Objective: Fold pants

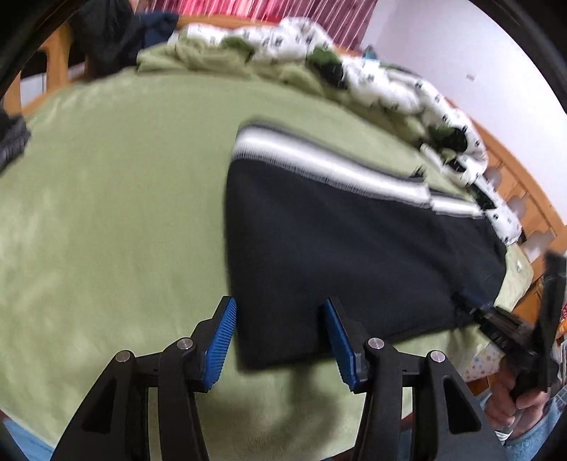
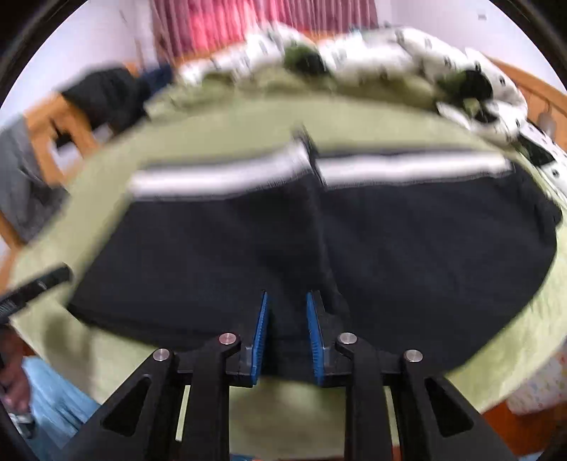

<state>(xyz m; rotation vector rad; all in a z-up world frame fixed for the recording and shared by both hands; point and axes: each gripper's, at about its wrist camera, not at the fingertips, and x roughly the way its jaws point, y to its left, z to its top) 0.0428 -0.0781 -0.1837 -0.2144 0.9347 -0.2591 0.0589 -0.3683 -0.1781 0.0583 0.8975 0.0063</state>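
Black pants [image 1: 354, 248] with a white striped band along the far side lie flat on a green blanket [image 1: 106, 212]. In the left wrist view my left gripper [image 1: 280, 305] stands open astride the pants' near left corner, with its blue pads [image 1: 221, 337] clear of the cloth. In the right wrist view my right gripper [image 2: 287, 298] is shut on a fold of the pants [image 2: 407, 248] at their near edge, close to the centre seam. The right gripper [image 1: 464, 312] also shows at the far right of the left wrist view, held by a hand [image 1: 510, 400].
A white patterned quilt [image 1: 389, 81] is bunched along the far side of the bed. Dark clothes [image 1: 106, 39] hang over the wooden frame [image 1: 524, 198] at the back left. A red curtain [image 2: 262, 25] hangs behind. The blanket [image 2: 106, 354] ends just below both grippers.
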